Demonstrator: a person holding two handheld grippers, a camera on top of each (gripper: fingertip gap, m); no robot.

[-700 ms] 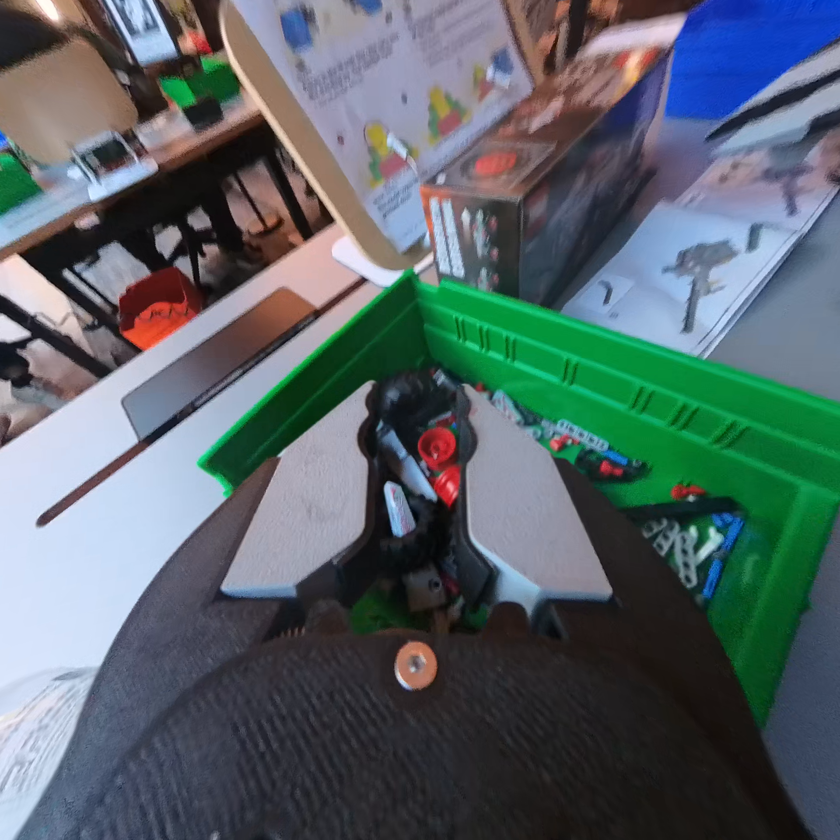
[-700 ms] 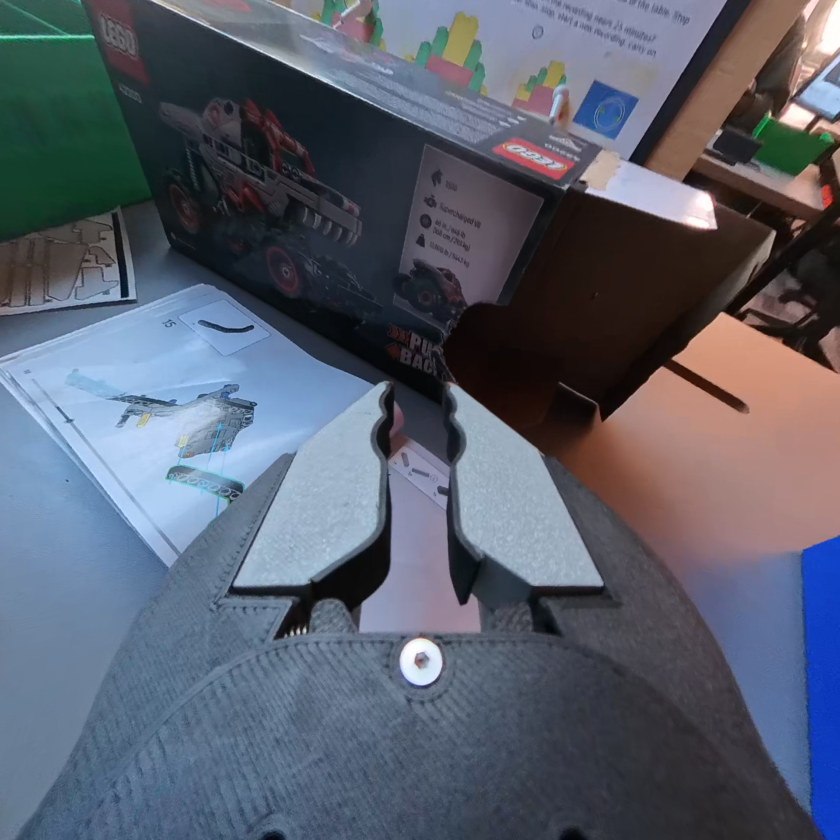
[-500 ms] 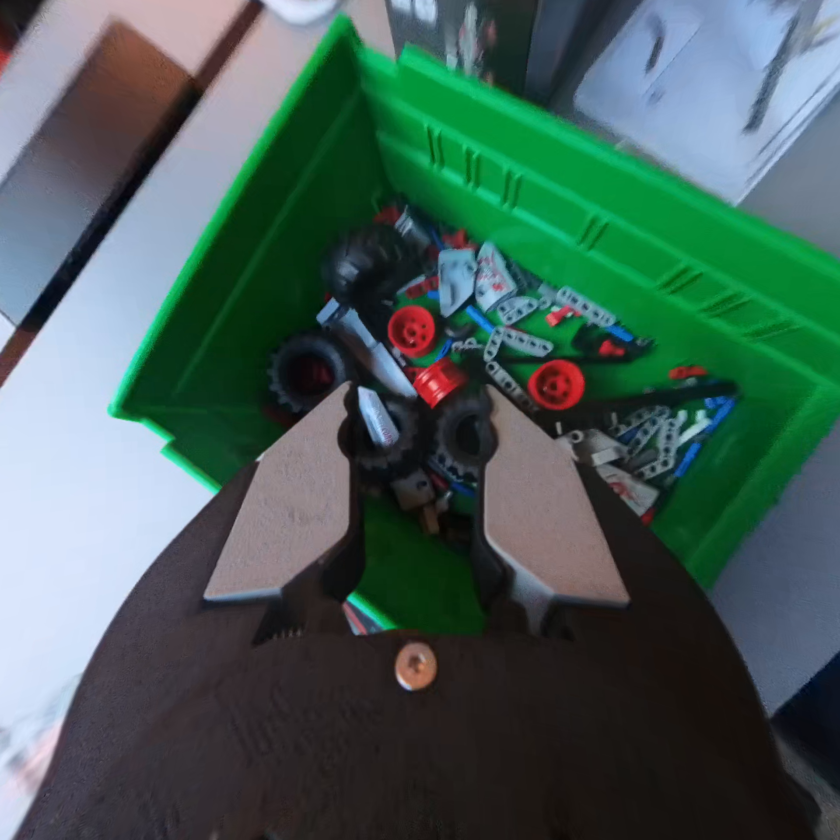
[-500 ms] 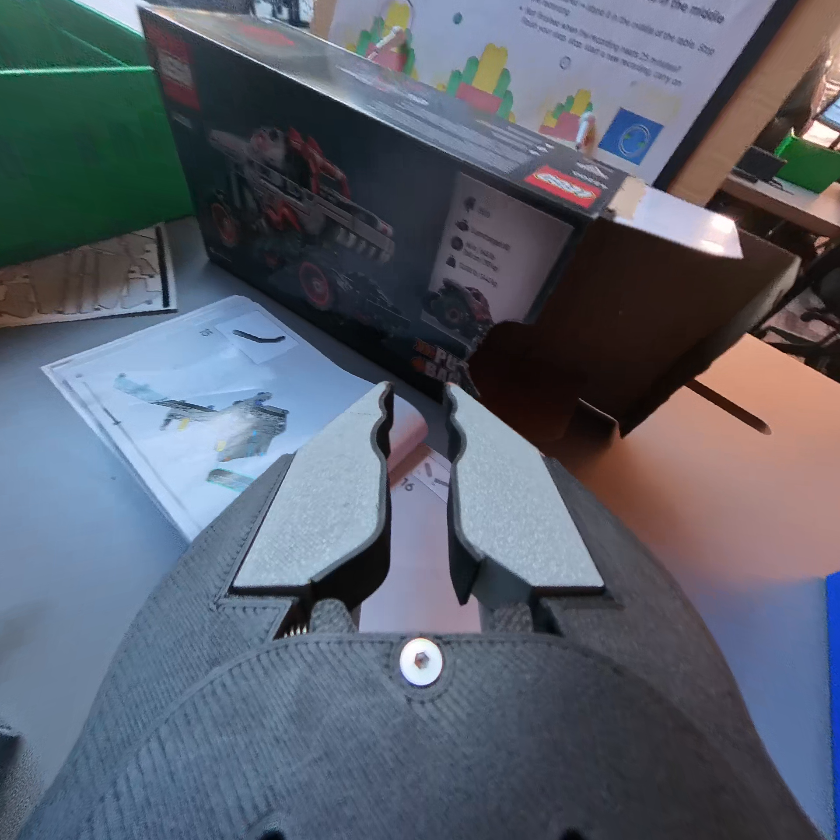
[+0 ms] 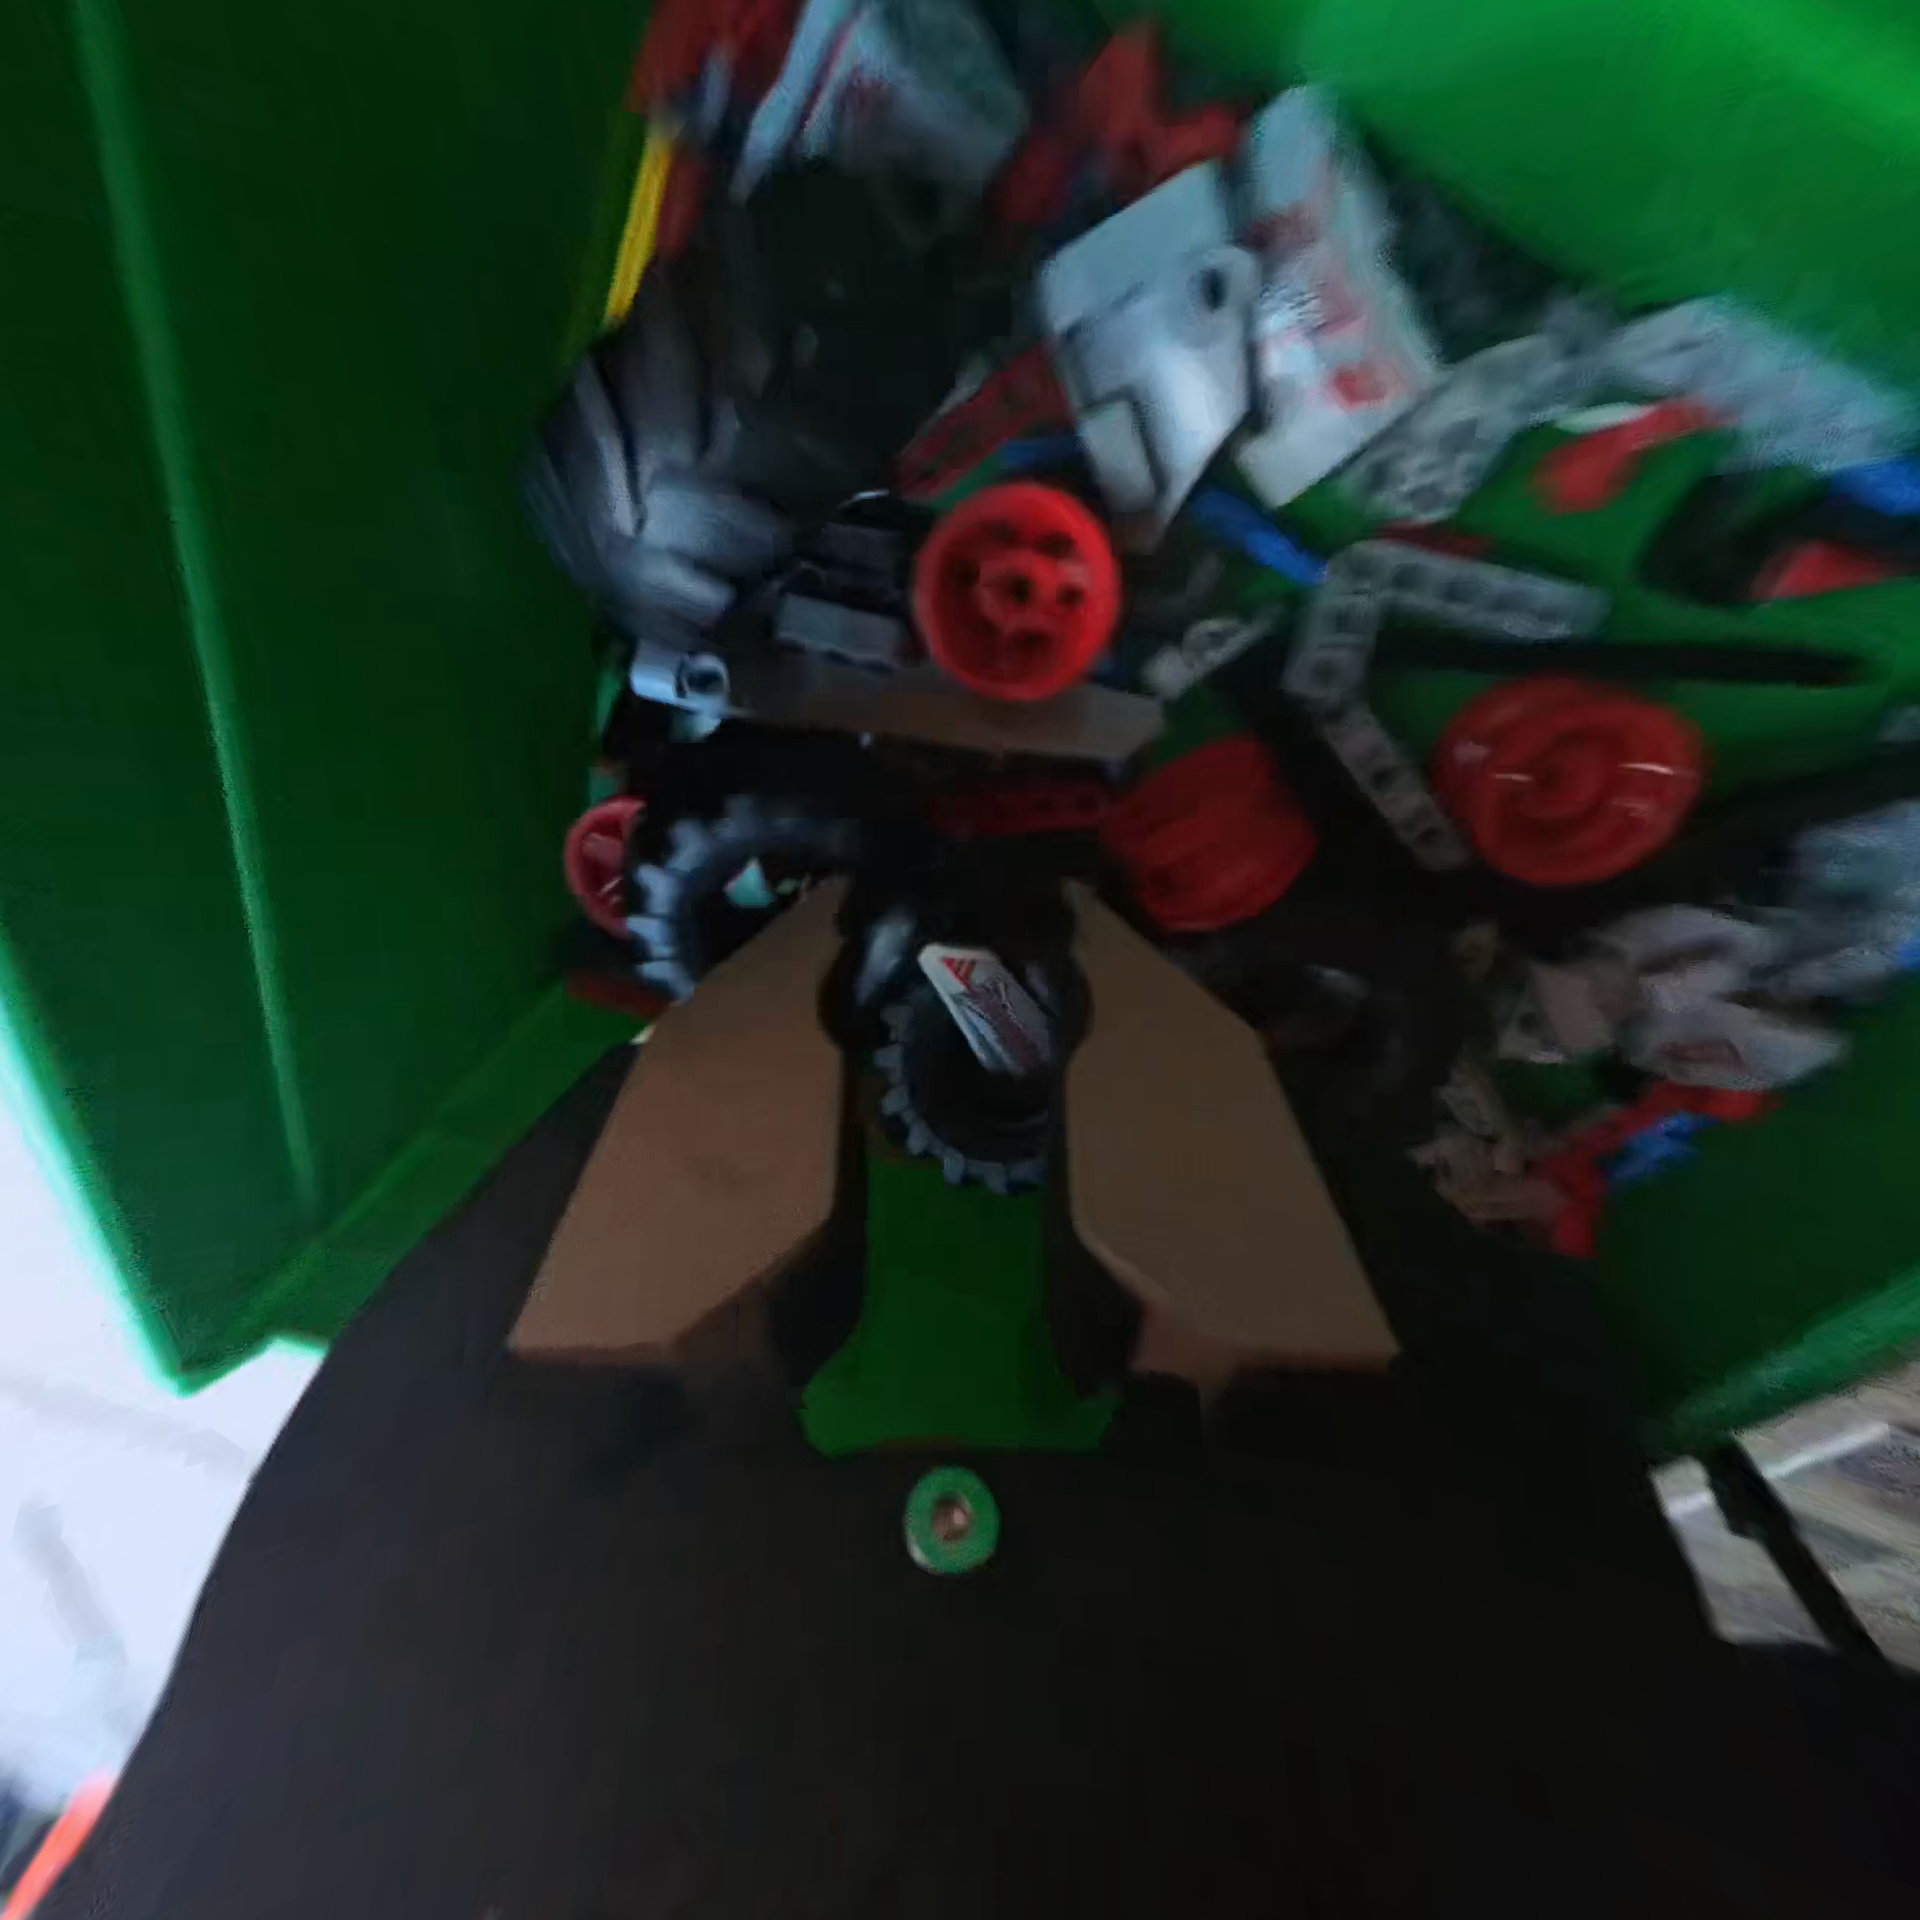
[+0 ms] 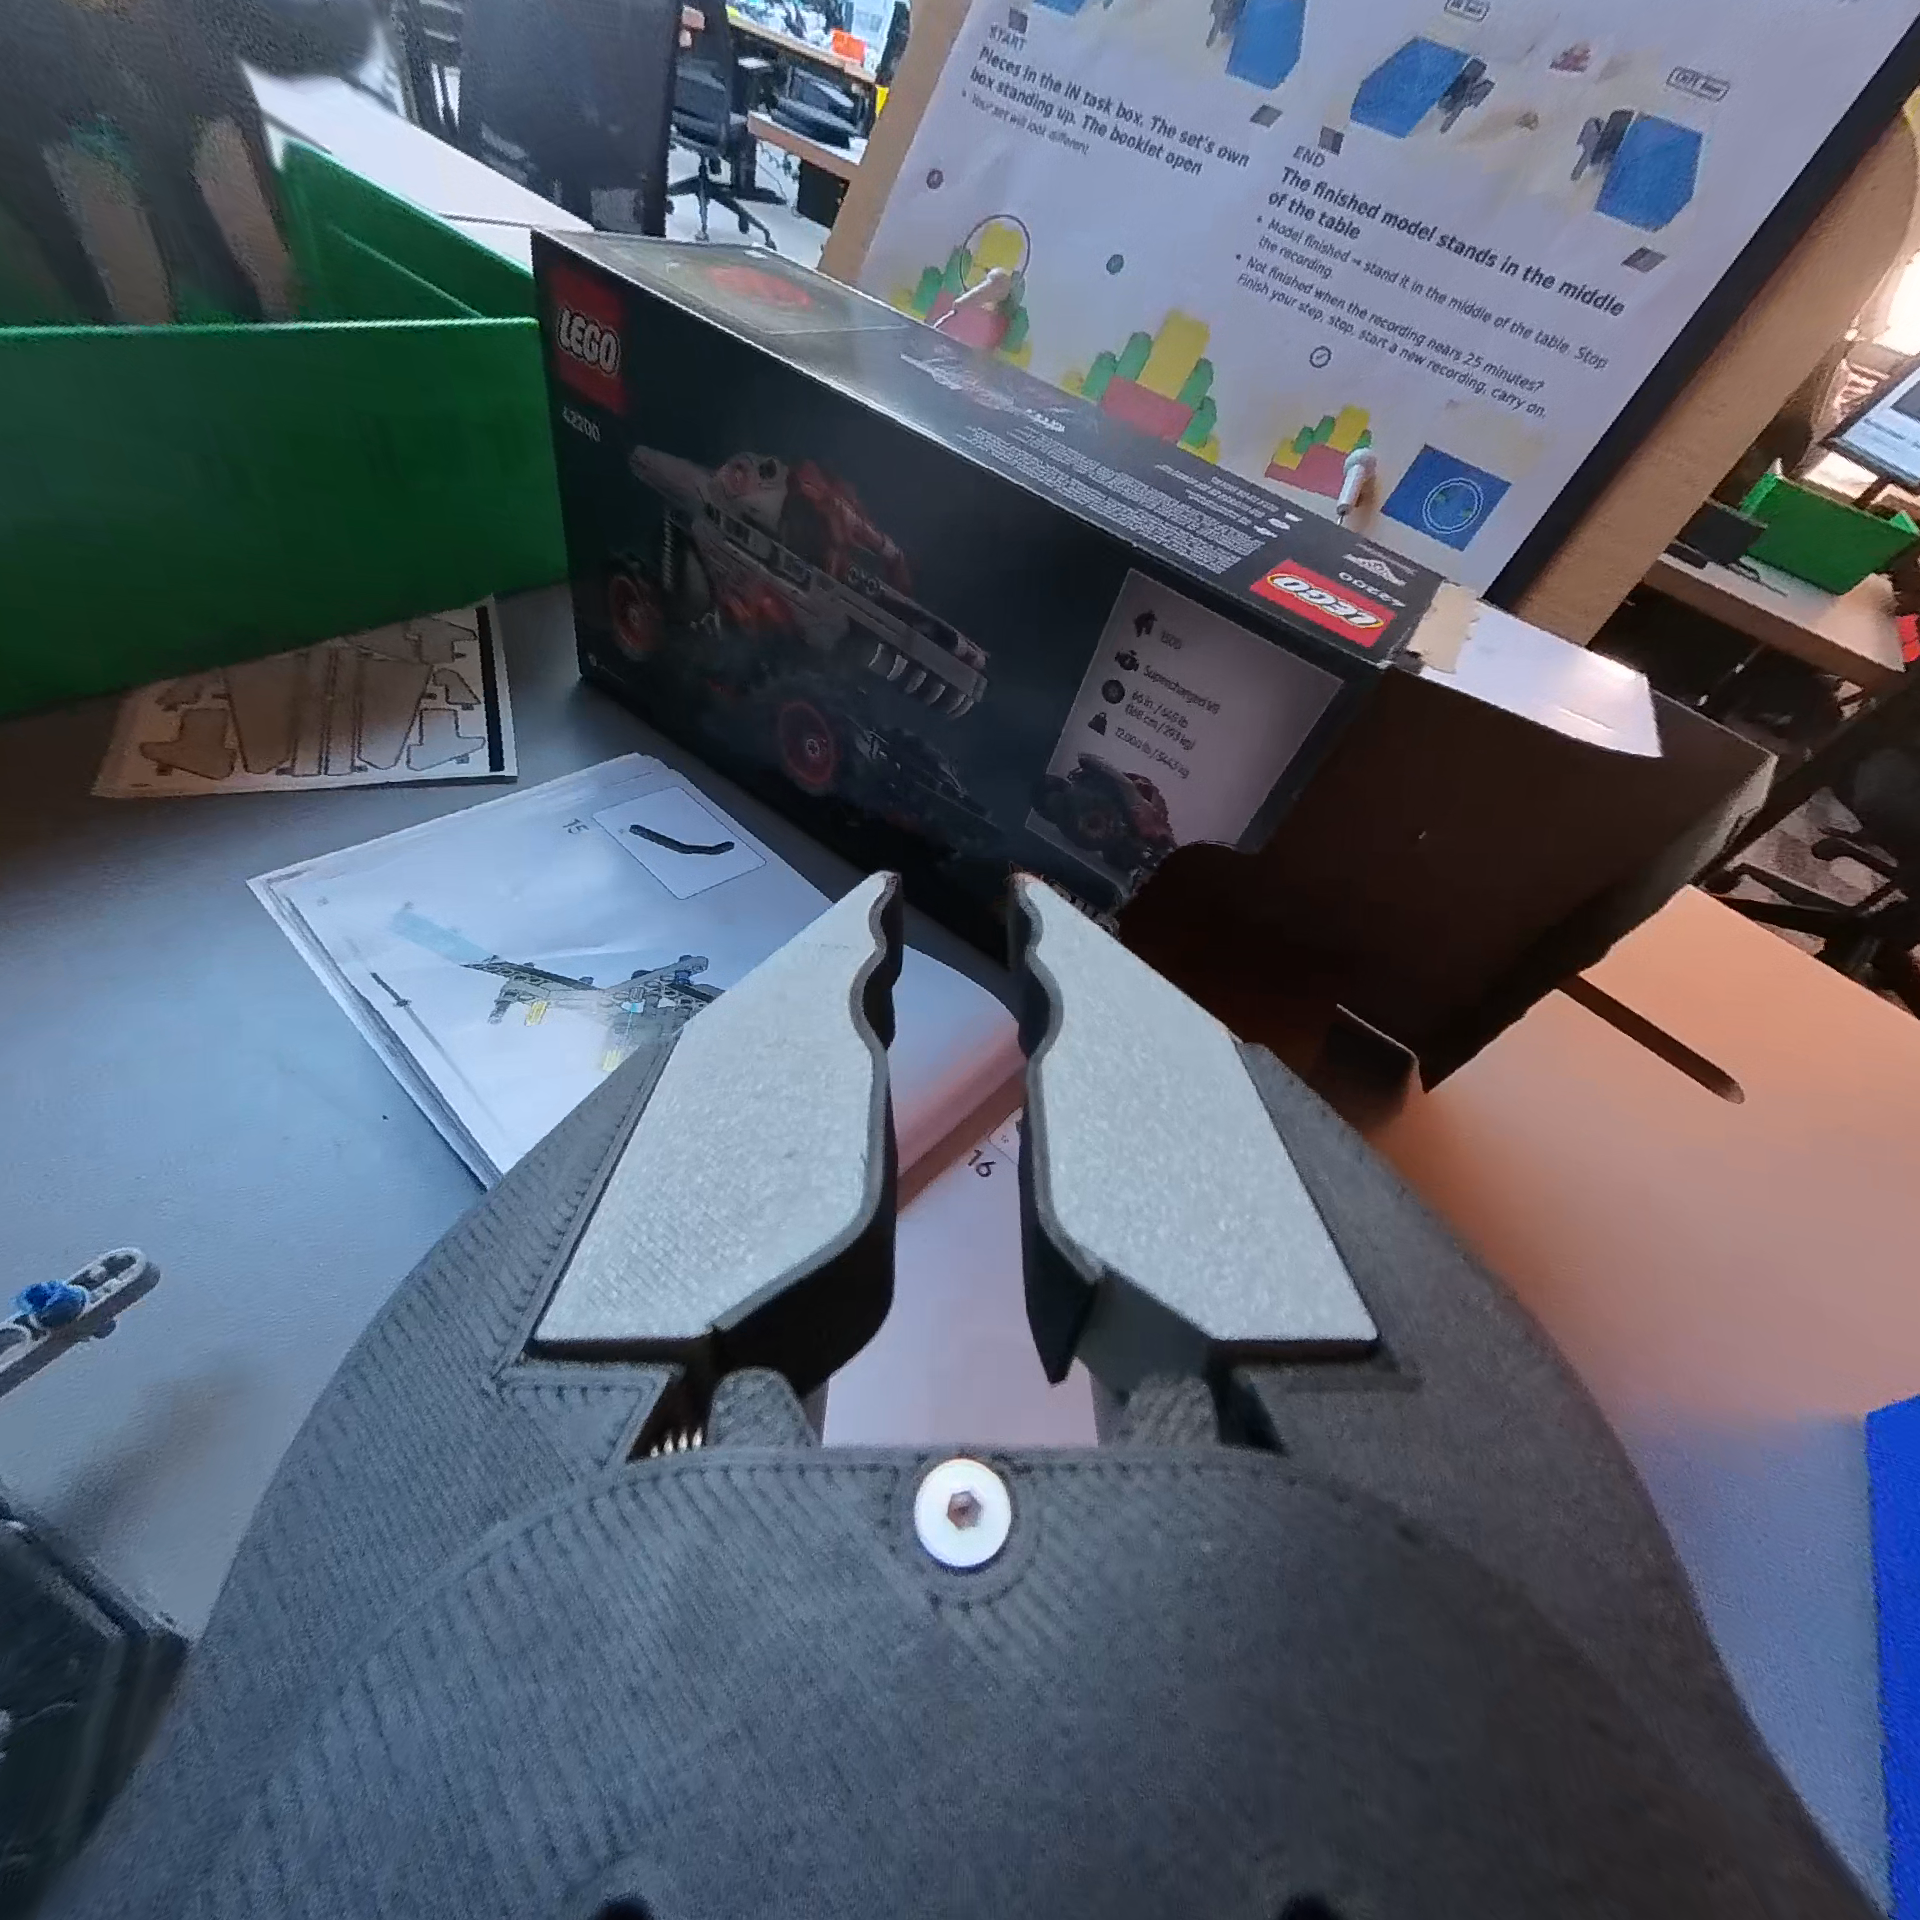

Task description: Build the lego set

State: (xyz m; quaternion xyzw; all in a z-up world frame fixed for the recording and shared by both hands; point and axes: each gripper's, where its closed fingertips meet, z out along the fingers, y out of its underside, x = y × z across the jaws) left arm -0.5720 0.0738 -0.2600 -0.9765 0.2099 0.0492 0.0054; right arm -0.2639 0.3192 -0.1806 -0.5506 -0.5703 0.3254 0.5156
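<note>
I am reaching my left gripper (image 5: 951, 925) down into the green plastic bin (image 5: 260, 644), because that is where the loose pieces of the set are lying in a heap. Its jaws are spread apart with nothing clamped between them, and they are straddling a small black knobbly rubber tyre (image 5: 961, 1112) with a white slanted sticker-printed panel piece (image 5: 982, 1003) resting on it. I judge I am lining up to pick from this spot, though the view is blurred and I cannot tell which of the two I am after. Beyond the tips, a red round wheel hub (image 5: 1016, 606) is sitting on a dark flat beam, two more red hubs are lying to the right, and grey perforated beams (image 5: 1382, 665) are tangled among them.

I am holding my right gripper (image 6: 954, 914) above the grey tabletop (image 6: 187, 1039), jaws parted a little and empty, so it is waiting rather than working. It is hovering over the open white instruction booklet (image 6: 499, 935), which is lying flat just in front of the dark cardboard set box (image 6: 935, 582), so I can read the step while I fetch parts. A small grey beam with a blue pin (image 6: 62, 1304) is lying on the table at the left, apart from the booklet. The build looks to be at an early step.
</note>
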